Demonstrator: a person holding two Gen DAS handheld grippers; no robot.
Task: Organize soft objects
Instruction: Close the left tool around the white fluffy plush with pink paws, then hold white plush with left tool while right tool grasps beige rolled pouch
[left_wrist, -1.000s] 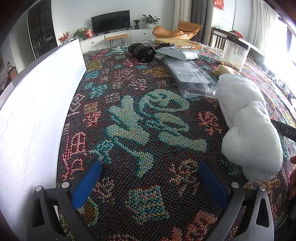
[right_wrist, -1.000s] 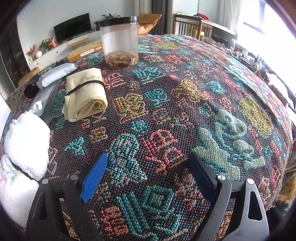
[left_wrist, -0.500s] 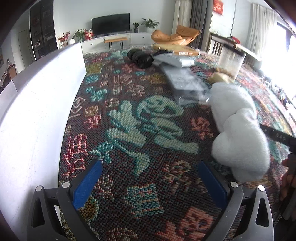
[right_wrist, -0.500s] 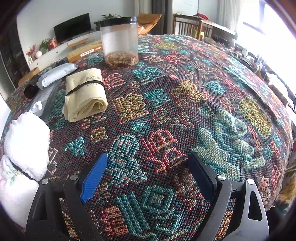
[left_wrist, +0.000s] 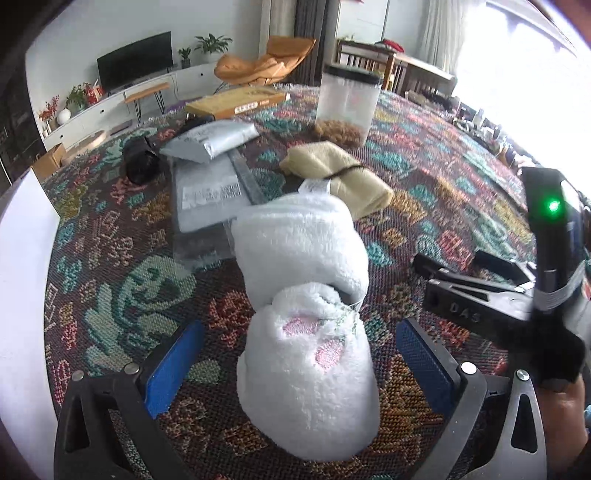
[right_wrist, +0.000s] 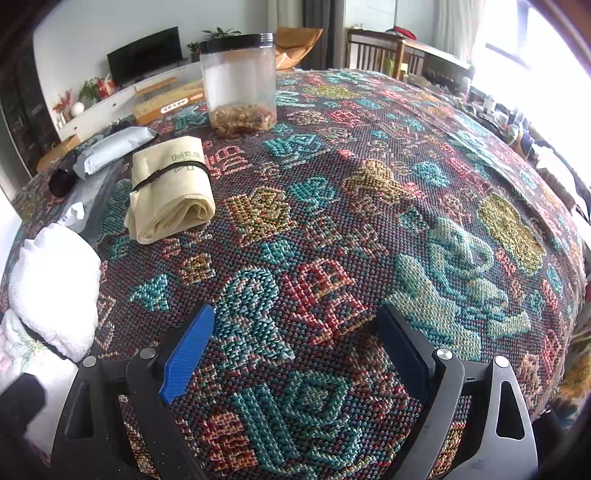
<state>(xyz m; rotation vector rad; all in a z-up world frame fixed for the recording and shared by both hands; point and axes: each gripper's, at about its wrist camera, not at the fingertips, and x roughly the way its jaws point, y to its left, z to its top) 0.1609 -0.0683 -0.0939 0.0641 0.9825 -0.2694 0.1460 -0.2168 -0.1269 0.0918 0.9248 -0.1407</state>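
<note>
Item 1, your left gripper (left_wrist: 295, 365): its blue-padded fingers (left_wrist: 171, 363) are standing wide apart, one on each side of the near end of the fluffy white rolled towel with pink embroidered patches (left_wrist: 306, 373). Neither pad is touching the pile; a gap is showing on both sides.

Item 2, the towel: it is lying on the woven multicoloured patterned tablecloth (left_wrist: 110, 295), its long axis running away from you. Its far, thicker fold is overlapping the edge of the flat grey plastic mailer bag with a white label (left_wrist: 207, 199). In the right wrist view the same towel (right_wrist: 55, 280) is sitting at the far left edge of the cloth.

Item 3, your right gripper (right_wrist: 295, 354): its jaws are spread open over bare cloth, holding nothing. From the left wrist view its black body with a green indicator light (left_wrist: 546, 240) is resting just to the right of the towel, apart from it.

Item 4, the cream rolled fabric bundle bound with a dark elastic band (right_wrist: 170, 188): it is lying beyond the towel, near but not touching it as far as you can judge.

Item 5, the clear plastic jar with a black lid and brown contents at the bottom (right_wrist: 240, 81): it is standing upright behind the bundle.

Item 6, the silver padded envelope (left_wrist: 210, 140) and the black cylindrical object (left_wrist: 140, 166): they are lying at the far left.
</note>
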